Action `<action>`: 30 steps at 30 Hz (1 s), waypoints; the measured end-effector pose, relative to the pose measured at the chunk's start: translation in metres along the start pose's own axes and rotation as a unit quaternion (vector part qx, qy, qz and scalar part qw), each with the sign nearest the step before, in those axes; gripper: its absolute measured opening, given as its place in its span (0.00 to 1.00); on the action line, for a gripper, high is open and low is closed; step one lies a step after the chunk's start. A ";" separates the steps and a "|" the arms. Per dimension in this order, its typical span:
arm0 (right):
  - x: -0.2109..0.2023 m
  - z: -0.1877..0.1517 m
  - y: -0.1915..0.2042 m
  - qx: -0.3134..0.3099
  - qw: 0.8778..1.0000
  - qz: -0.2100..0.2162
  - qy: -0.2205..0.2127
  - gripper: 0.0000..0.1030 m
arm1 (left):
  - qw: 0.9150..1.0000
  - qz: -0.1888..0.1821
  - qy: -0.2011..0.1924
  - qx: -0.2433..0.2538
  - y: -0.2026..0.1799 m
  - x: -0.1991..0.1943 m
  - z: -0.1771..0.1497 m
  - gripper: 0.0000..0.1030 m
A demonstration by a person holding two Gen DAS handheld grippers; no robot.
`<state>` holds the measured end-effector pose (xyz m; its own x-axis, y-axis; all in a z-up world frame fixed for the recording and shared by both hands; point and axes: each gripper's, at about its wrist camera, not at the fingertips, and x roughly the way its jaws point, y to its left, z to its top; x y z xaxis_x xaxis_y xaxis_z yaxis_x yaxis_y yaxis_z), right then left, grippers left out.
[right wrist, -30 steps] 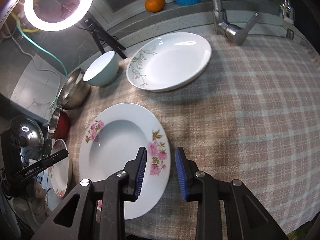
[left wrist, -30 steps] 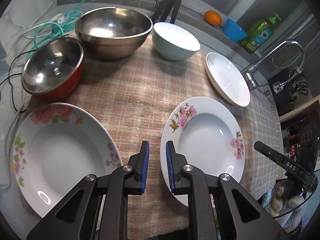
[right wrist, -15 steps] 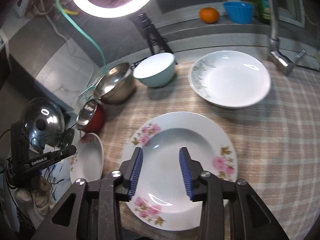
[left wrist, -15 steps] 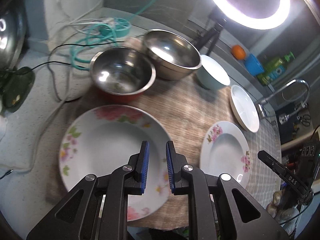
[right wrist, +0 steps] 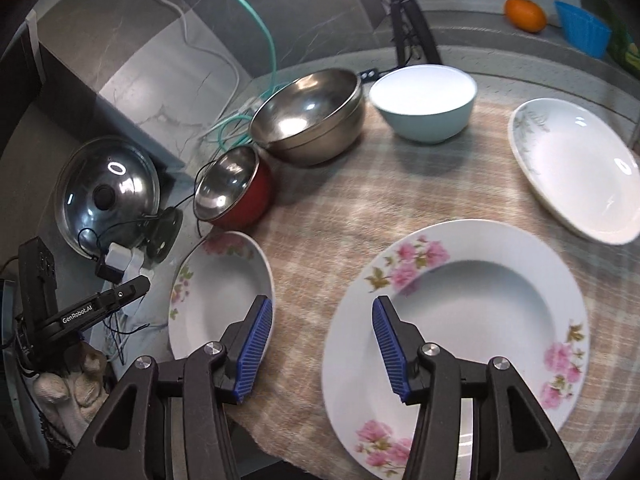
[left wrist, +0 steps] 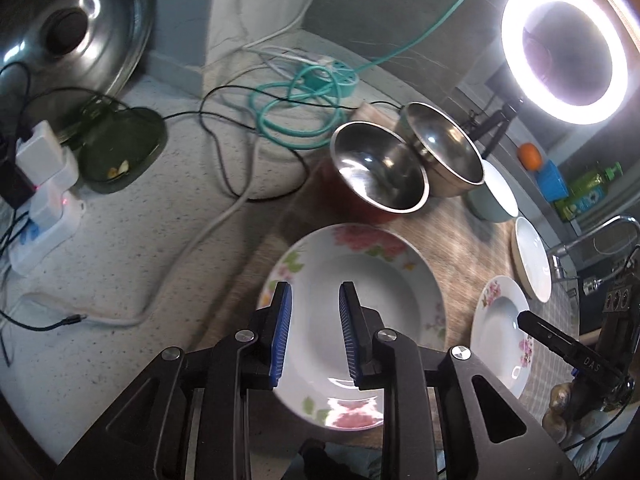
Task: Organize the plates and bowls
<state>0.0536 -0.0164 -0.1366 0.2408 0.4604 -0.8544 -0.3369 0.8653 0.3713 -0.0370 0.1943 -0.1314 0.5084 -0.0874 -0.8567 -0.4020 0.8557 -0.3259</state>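
My left gripper (left wrist: 315, 334) is open and empty, hovering over the left floral plate (left wrist: 384, 280) near its left rim. My right gripper (right wrist: 322, 350) is open and empty, above the left rim of the middle floral plate (right wrist: 480, 312). The left floral plate (right wrist: 216, 300) lies just left of it. A white plate with a grey leaf pattern (right wrist: 576, 172) lies at the right. A red steel-lined bowl (right wrist: 236, 188), a large steel bowl (right wrist: 312, 116) and a pale green bowl (right wrist: 424, 104) stand at the back.
All dishes rest on a checked cloth (right wrist: 360, 200). Cables (left wrist: 296, 96), a power strip (left wrist: 44, 200) and a pot lid (left wrist: 88, 28) lie to the left. A ring light (left wrist: 568, 52), an orange (right wrist: 524, 14) and a faucet (left wrist: 588, 240) stand behind.
Both grippers have opened wider. The left one has swung left over the left floral plate. The right one has shifted left to the middle plate's left rim.
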 end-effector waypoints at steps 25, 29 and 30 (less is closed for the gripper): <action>0.079 0.014 0.025 0.011 0.995 0.047 0.087 0.20 | 0.994 -0.048 0.060 -0.074 0.055 0.032 -0.015 0.19; 0.082 0.013 0.025 0.015 0.994 0.052 0.091 0.18 | 0.994 -0.047 0.064 -0.073 0.054 0.036 -0.015 0.12; 0.084 0.013 0.024 0.016 0.994 0.053 0.092 0.17 | 0.994 -0.049 0.066 -0.072 0.053 0.037 -0.015 0.11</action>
<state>0.0772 0.0458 -0.1943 0.0335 0.5068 -0.8614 -0.3210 0.8217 0.4709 -0.0511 0.2291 -0.1864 0.4500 -0.2409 -0.8600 -0.4656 0.7585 -0.4560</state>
